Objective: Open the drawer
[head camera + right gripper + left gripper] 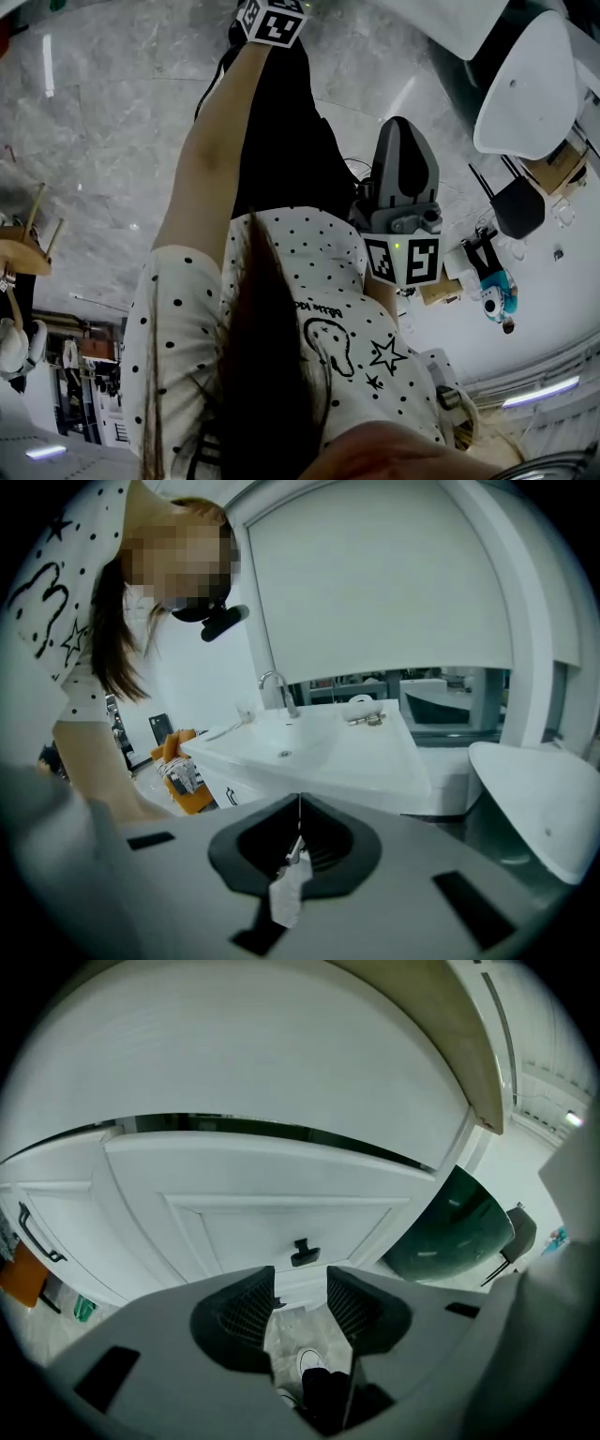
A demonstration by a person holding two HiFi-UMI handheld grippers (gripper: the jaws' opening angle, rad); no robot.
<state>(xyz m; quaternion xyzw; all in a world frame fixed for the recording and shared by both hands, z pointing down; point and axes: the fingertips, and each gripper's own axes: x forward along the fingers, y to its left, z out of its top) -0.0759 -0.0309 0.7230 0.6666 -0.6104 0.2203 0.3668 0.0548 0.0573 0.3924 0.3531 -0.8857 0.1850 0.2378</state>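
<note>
Two grippers show. The left gripper (300, 1286) has its jaws spread on nothing, with only floor and one white shoe (310, 1363) showing in the gap. Just beyond is the white drawer (281, 1208), its one black handle (305, 1253) untouched. The right gripper (299, 810) is clenched, one pale scrap (286, 897) dangling at the seam. Beyond it stand one white basin (366, 761) and one tap (275, 688).

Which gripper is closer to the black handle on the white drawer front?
Left. The left gripper points at the black handle, which sits just beyond its open jaws, untouched. The right gripper, jaws together, faces a sink instead.
</note>
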